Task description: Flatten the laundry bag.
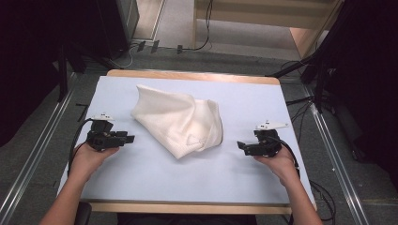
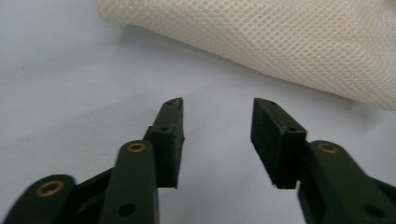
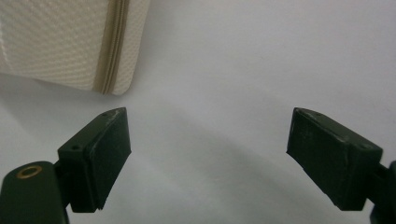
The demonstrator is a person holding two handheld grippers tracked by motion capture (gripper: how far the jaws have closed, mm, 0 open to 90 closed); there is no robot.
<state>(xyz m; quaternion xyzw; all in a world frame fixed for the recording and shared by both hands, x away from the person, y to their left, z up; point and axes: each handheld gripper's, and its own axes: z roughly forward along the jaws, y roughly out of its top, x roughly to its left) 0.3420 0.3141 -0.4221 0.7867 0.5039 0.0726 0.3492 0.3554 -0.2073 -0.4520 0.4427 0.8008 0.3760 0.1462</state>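
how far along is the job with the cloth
Barely begun. Done: nothing visible; the cream mesh-weave cloth lies crumpled in a loose heap on the pale blue table cover. In hand: nothing; the left gripper and right gripper sit on either side of it, jaws open and empty, pointing toward it without touching. Left: gripping the cloth and, probably, spreading or folding it.

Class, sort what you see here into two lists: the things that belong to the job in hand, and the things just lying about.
Belongs to the job:
- cream mesh cloth, crumpled on the table
- left gripper, open, beside the cloth
- right gripper, open, beside the cloth

Just lying about:
- cables on the floor beyond the table
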